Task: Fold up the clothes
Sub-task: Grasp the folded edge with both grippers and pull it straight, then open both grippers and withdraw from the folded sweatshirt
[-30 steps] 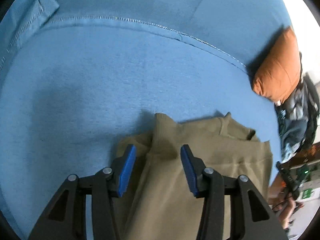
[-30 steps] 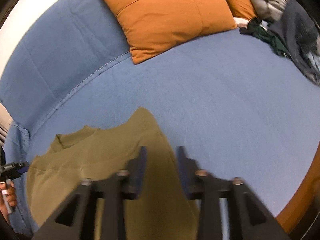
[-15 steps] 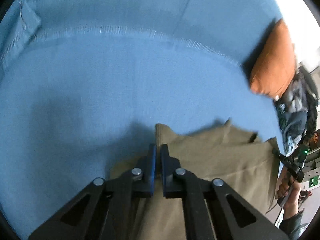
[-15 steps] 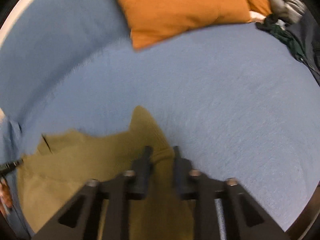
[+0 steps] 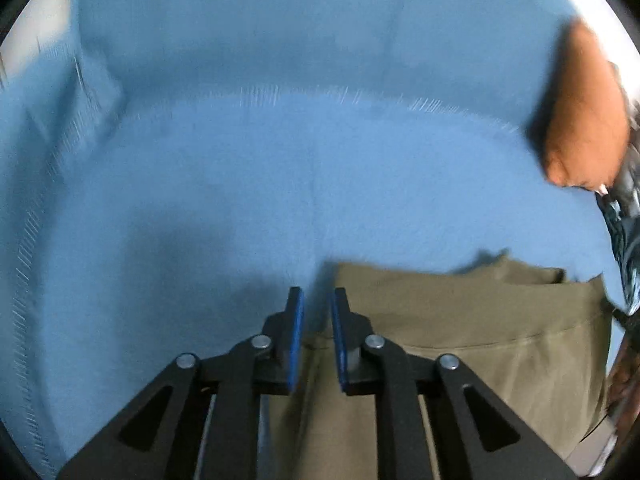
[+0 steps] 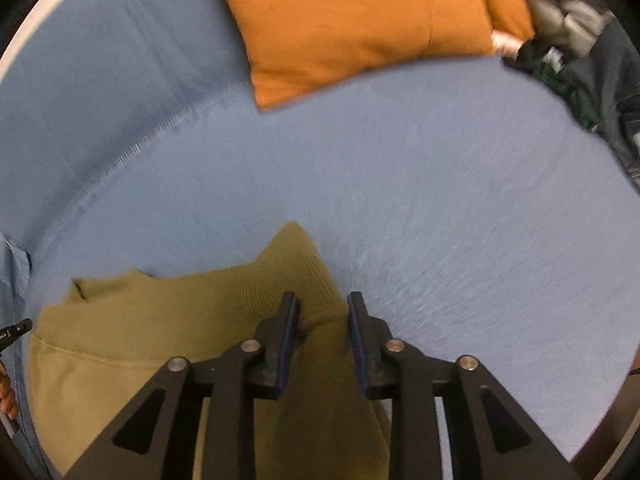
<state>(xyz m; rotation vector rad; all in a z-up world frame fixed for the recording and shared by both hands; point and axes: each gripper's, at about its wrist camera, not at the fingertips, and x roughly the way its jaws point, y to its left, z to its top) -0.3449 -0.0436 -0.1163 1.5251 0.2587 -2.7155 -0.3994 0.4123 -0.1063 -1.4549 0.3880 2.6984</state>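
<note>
Olive-green knit garment (image 5: 460, 320) (image 6: 168, 320): lies flat on the blue fabric sofa seat (image 5: 280, 184) (image 6: 440, 208), its lower part cut off by both frames. Left gripper (image 5: 316, 304): at the garment's left edge, jaws narrowly parted; whether cloth sits between them cannot be told through blur. Right gripper (image 6: 322, 308): jaws somewhat apart, straddling the ribbed sleeve, not pinching it. Orange square cushion (image 6: 360, 24) (image 5: 580, 112): beyond the garment, against the sofa back. Dark clothing heap (image 6: 592, 64): right of the cushion, partly cropped.
</note>
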